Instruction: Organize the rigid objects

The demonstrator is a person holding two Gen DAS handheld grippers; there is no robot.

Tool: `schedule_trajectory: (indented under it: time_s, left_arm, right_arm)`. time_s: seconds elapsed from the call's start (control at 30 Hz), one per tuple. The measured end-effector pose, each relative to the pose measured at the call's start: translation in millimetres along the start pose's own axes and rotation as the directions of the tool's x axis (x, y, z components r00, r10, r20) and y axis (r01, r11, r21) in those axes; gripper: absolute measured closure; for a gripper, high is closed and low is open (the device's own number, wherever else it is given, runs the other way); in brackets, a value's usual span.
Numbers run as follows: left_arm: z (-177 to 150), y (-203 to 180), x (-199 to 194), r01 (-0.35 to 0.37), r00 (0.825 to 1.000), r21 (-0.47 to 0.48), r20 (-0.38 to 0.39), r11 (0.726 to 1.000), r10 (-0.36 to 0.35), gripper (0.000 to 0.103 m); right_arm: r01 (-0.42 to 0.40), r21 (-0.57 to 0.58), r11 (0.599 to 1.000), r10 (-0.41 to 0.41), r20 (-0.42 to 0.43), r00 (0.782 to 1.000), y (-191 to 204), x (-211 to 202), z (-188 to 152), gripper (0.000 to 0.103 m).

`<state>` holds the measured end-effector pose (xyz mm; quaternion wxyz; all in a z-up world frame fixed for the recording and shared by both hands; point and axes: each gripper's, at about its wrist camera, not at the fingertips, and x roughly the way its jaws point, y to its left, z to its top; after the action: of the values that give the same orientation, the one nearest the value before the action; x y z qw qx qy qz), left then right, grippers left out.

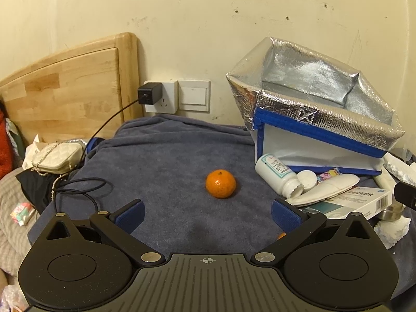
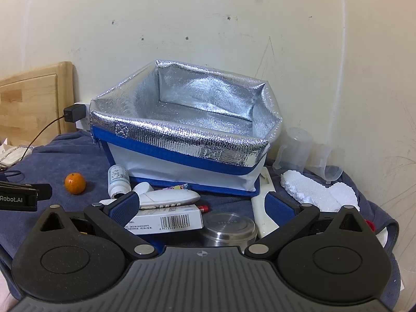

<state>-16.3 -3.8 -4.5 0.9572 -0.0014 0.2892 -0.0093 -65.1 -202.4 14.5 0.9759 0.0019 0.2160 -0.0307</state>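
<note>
An orange tangerine point(image 1: 221, 183) lies on the blue blanket point(image 1: 166, 156), ahead of my open, empty left gripper point(image 1: 208, 213). It also shows in the right wrist view point(image 2: 75, 183). An open silver-lined cooler bag point(image 2: 182, 130) stands at the back; it shows in the left view too point(image 1: 312, 104). In front of it lie a white pill bottle point(image 2: 118, 179), a white remote point(image 2: 169, 197), a barcoded medicine box point(image 2: 169, 221), a steel tin point(image 2: 228, 226) and a long white remote point(image 2: 262, 208). My right gripper point(image 2: 200, 205) is open over the box and tin.
White foam pieces point(image 2: 319, 189) and clear plastic cups point(image 2: 296, 148) sit at the right by the wall. A wall charger point(image 1: 149, 93) and its cable trail to the left, beside a white purse point(image 1: 57, 157) and the wooden headboard point(image 1: 65, 85). The left gripper's side point(image 2: 23, 197) shows at left.
</note>
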Motion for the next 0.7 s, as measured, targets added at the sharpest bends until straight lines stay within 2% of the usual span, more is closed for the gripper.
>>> schedule_trajectory:
  time_s: [0.23,0.57,0.7]
  left_arm:
    - [-1.7,3.2,1.5,0.004,1.000,-0.009,-0.005,1.000,-0.004,0.000]
    - [-16.0,-5.3,-14.0,0.069,0.997,0.069,0.013,0.995,-0.070,0.000]
    - [-24.1,-11.9,-10.1,0.097,0.995,0.083,-0.005,0.992,-0.097,0.000]
  right_arm:
    - [-0.017,0.004,1.000,0.017,0.000,1.000,0.1,0.0,-0.8,0.000]
    - [-0.045,-0.059,0.997,0.047,0.026,0.999,15.0,-3.9,9.7,0.000]
    - [-0.131,-0.091,0.987,0.135,0.042,0.990,26.4,-1.8,15.3,0.000]
